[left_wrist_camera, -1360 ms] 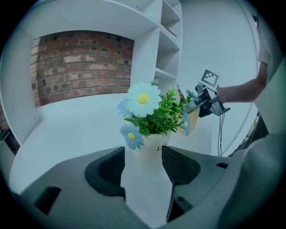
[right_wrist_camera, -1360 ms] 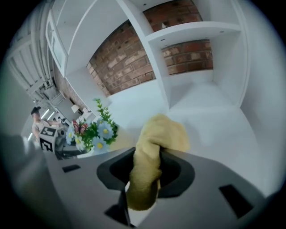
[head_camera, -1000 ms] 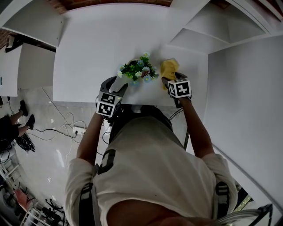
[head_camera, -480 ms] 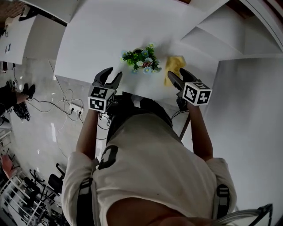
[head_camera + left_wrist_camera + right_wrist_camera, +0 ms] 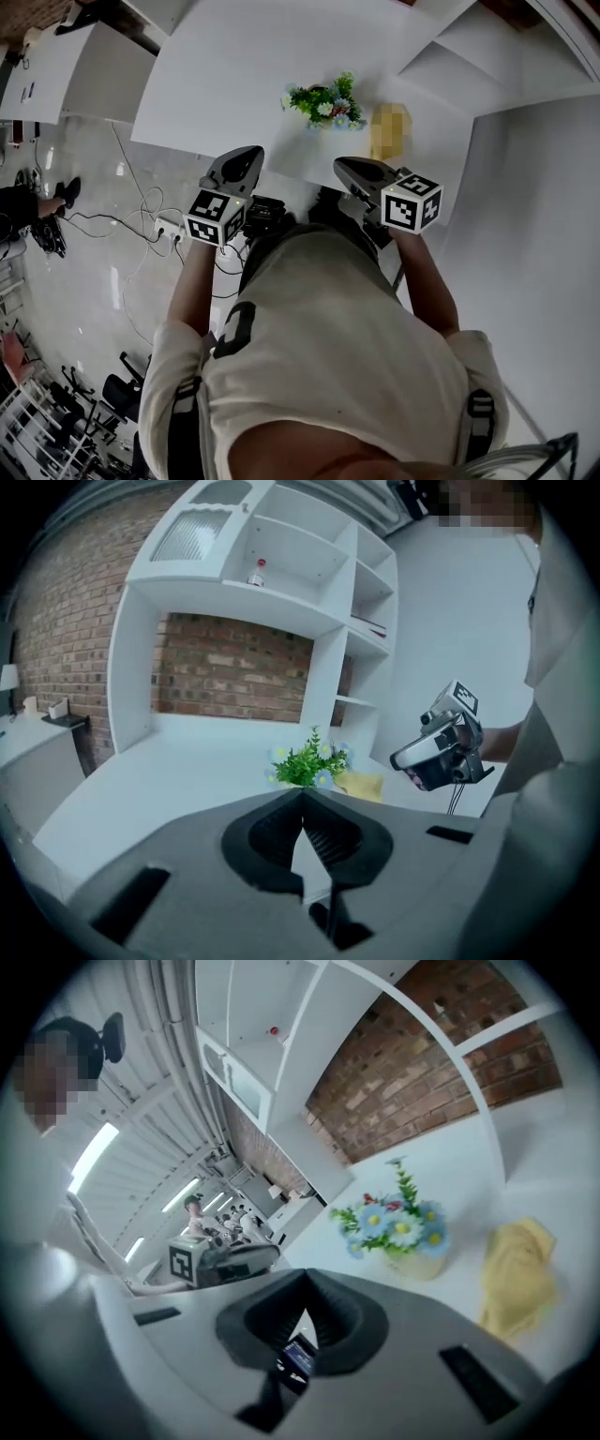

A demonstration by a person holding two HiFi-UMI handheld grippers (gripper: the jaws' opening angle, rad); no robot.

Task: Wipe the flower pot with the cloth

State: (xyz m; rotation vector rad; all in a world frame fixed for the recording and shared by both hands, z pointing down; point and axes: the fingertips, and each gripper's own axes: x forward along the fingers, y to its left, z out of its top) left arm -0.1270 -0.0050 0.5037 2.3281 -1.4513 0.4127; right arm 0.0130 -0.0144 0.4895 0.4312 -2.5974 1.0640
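Flower pot first: small, round, pale cream, stuffed with green leaves and little blue and white blooms, plus a dab of red near the top. Parked upright on the white tabletop, untouched by either tool. Just beside the pot, on its right going by the head view: crumpled yellow cloth, dumped in a loose heap, close to the pot but not quite against it.

Left gripper, grey with a black-and-white marker cube on the back: on the near side of the pot and off to its left, well apart from it, up in the air around the table's near edge. Jaws just been closing, now pinched fully together on nothing. Empty, basically.

Right gripper, same build: also on the near side of the pot, more or less straight in front of it, clear of both pot and cloth. Same story with the jaws, just been closing and now clamped tip to tip with nothing in between.

Behind the pot: white shelving unit, with a red-brick wall showing through the back. Way off to the pot's left and lower down: pale cables sprawled across a glossy floor.
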